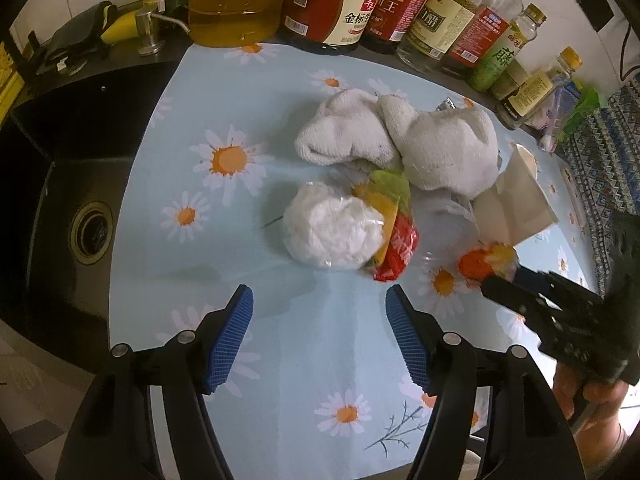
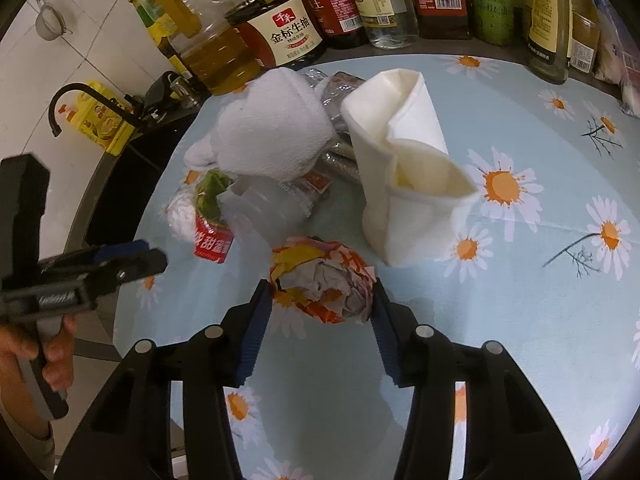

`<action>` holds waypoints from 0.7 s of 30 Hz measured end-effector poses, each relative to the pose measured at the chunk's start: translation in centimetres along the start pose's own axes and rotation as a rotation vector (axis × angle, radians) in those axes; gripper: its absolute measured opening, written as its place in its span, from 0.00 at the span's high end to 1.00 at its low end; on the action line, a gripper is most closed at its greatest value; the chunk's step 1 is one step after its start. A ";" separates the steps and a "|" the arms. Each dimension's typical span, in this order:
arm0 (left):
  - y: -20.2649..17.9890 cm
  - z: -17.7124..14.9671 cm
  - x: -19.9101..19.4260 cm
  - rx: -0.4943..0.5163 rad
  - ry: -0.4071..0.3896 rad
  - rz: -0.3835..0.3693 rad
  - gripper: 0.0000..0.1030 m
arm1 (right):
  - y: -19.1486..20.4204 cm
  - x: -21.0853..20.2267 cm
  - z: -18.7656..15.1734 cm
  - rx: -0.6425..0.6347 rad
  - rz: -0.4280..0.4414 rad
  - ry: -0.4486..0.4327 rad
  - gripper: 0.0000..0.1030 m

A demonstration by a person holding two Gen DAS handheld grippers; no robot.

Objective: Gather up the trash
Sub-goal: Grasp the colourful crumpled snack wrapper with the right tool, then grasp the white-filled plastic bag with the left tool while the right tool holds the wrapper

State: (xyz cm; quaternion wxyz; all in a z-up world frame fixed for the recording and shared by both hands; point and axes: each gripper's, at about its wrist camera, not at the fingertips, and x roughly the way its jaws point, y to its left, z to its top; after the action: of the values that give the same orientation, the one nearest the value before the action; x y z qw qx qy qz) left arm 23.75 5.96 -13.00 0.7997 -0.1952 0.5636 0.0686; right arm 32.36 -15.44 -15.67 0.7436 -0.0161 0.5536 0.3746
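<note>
While I look down from the left wrist, my left gripper [image 1: 319,300] hangs with its fingers spread and nothing between them, over the daisy-print table [image 1: 192,120]; just beyond them lies a white plastic-wrapped wad [image 1: 332,232], with a red snack wrapper [image 1: 396,252] touching its right side and a grey towel [image 1: 400,140] behind it. From the right wrist, my right gripper [image 2: 322,292] has its fingers on both sides of a crumpled orange-and-grey paper ball [image 2: 320,280], pads touching it, in front of that towel [image 2: 268,136] and just left of a cream folded napkin [image 2: 408,184].
</note>
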 end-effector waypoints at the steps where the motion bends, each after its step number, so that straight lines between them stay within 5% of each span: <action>1: -0.1 0.2 0.0 0.008 -0.002 0.003 0.35 | 0.1 -0.3 -0.2 0.003 0.005 -0.002 0.52; 21: -0.7 3.5 2.4 0.079 0.022 0.027 0.35 | -0.5 -3.6 -3.4 0.046 0.028 -0.025 0.52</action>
State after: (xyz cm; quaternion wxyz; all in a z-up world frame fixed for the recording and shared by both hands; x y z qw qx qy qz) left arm 27.88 6.37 -14.06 0.7995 -0.1564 0.5774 0.0548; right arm 29.50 -19.21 -14.18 0.7455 0.0134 0.5527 0.3723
